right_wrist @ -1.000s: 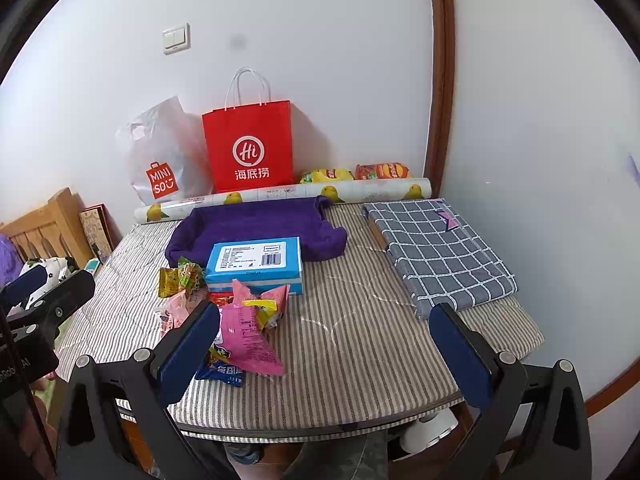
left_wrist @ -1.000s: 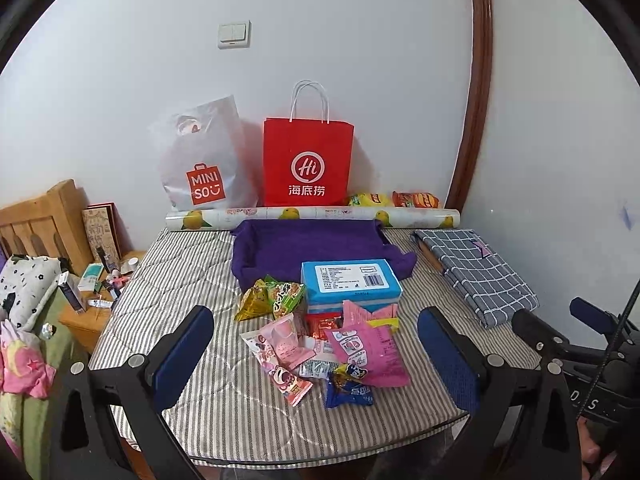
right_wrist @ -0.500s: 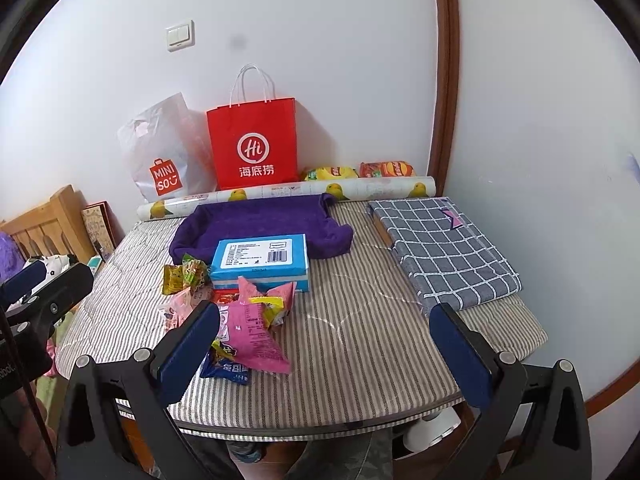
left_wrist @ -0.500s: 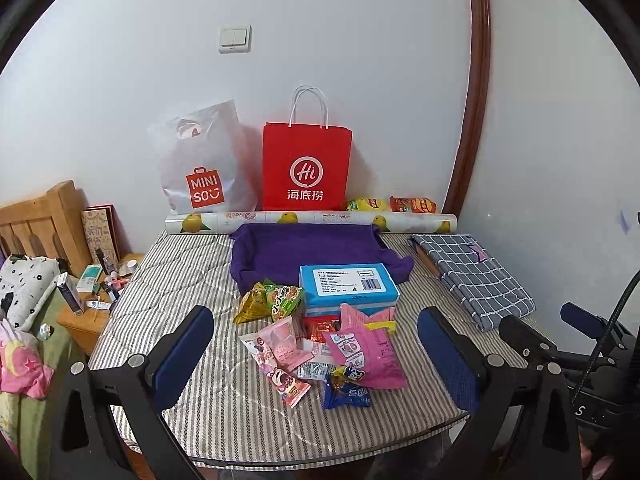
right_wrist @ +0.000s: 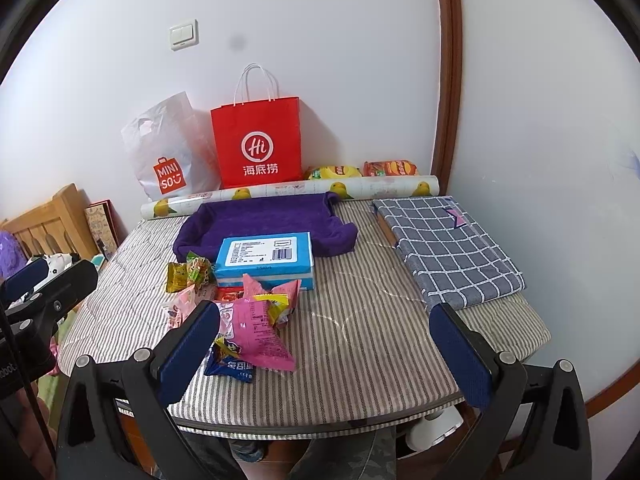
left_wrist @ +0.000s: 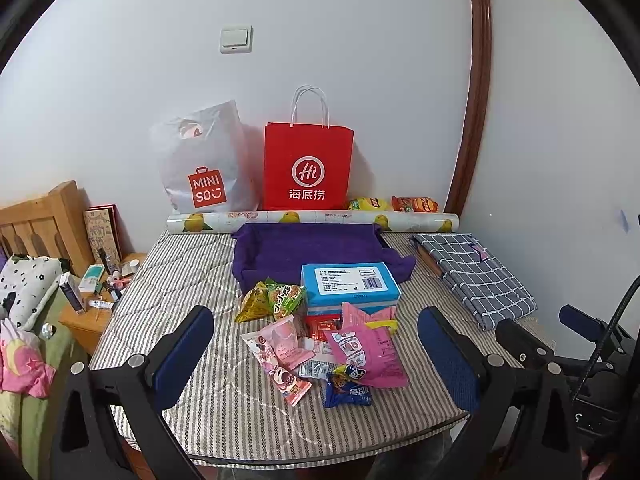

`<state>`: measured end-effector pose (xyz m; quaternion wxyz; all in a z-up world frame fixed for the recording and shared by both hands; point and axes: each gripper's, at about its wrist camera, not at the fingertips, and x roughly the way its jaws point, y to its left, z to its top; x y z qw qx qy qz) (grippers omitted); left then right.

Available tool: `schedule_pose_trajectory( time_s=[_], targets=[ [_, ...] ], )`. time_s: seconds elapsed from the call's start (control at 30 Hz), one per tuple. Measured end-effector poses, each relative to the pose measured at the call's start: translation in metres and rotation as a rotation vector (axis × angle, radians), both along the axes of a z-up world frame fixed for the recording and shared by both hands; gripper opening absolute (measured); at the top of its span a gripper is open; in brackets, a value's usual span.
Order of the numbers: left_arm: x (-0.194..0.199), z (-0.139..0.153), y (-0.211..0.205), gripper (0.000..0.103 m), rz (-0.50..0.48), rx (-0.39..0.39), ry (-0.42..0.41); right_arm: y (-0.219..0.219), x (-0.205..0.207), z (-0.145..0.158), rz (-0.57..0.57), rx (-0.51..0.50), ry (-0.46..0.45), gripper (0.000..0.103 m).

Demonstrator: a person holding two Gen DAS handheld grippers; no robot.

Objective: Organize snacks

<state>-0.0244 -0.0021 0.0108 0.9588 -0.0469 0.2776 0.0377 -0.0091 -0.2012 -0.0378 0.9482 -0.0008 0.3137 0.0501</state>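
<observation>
A heap of snack packets lies on the striped table (left_wrist: 192,280): a big pink bag (left_wrist: 366,350) (right_wrist: 256,332), a blue packet (left_wrist: 347,392) (right_wrist: 230,366), a pink strip packet (left_wrist: 280,354) and green-yellow packets (left_wrist: 272,300) (right_wrist: 188,274). Behind them sits a blue box (left_wrist: 350,286) (right_wrist: 264,258) in front of a purple cloth tray (left_wrist: 312,250) (right_wrist: 264,220). My left gripper (left_wrist: 316,356) is open and held above the table's near edge, the heap between its fingers. My right gripper (right_wrist: 324,348) is also open, to the right of the heap.
A red paper bag (left_wrist: 308,166), a white plastic bag (left_wrist: 202,164) and a fruit-print roll (left_wrist: 312,218) stand at the back wall with two chip bags (left_wrist: 394,203). A folded checked cloth (right_wrist: 448,248) lies at the right. A cluttered bedside stand (left_wrist: 96,292) is at the left.
Both grippers have drawn back and tilted slightly, so the table and the snacks sit a little lower and farther in both views. Nothing on the table has moved.
</observation>
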Motion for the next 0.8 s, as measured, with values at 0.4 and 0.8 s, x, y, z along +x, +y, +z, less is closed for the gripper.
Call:
schedule_pose_trajectory(
  time_s=[0.4, 0.8],
  targets=[
    [-0.0016, -0.0012, 0.0001, 0.103, -0.003, -0.007, 0.002, -0.0039, 0.0008, -0.0038, -0.001, 0.023, 0.007, 0.103],
    [-0.0022, -0.0027, -0.0016, 0.103, -0.003, -0.006, 0.006, -0.0050, 0.0007, -0.0053, -0.002, 0.026, 0.010, 0.103]
  ],
)
